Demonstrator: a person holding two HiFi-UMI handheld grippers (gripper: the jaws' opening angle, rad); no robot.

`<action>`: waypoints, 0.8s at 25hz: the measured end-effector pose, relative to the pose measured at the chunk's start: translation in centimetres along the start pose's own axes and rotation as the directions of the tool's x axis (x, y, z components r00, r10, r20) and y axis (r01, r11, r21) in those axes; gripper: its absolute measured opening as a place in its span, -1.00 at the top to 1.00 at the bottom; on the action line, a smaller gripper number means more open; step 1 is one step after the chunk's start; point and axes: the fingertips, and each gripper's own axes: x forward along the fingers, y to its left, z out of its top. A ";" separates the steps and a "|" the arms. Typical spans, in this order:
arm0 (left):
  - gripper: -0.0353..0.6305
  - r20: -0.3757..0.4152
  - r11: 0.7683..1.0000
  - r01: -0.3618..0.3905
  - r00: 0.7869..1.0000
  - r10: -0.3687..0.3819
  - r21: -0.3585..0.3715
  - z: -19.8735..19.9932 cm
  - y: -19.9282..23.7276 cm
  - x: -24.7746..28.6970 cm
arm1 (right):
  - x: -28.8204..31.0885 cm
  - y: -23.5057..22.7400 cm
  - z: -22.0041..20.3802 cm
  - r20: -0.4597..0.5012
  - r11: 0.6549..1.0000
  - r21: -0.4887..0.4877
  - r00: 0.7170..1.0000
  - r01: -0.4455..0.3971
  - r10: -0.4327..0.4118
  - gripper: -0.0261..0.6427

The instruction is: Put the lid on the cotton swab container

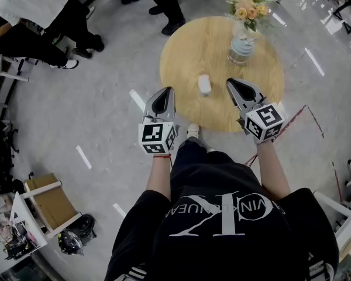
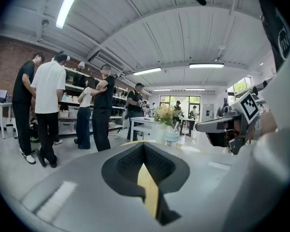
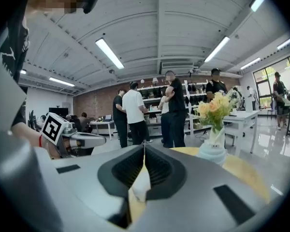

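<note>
A small white cylindrical container (image 1: 204,85) stands on the round wooden table (image 1: 187,51), near its front edge. I cannot tell whether it carries a lid, and no separate lid shows. My left gripper (image 1: 165,91) hovers over the table's front left rim, jaws shut with nothing in them, left of the container. My right gripper (image 1: 231,82) hangs to the container's right, also shut with nothing held. In the right gripper view the white container (image 3: 140,185) shows through the gap below the shut jaws (image 3: 144,146). The left gripper view shows shut jaws (image 2: 144,144) over the table.
A pale blue vase (image 1: 241,48) with yellow and peach flowers (image 1: 250,4) stands at the table's far right. Several people (image 1: 41,22) stand on the grey floor at upper left. A cardboard box on a cart (image 1: 50,204) sits at lower left.
</note>
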 end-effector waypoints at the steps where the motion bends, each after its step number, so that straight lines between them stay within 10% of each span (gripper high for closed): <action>1: 0.86 0.009 1.000 -0.006 1.000 0.006 0.004 0.4 0.2 -0.2 | -0.2 0.1 0.4 0.008 1.000 -0.006 1.000 0.001 -0.001 0.87; 20: 0.86 0.159 0.996 -0.087 0.983 0.087 -0.004 6.3 3.3 -2.5 | -1.3 -0.3 5.6 0.127 0.998 -0.051 0.991 0.042 -0.035 0.87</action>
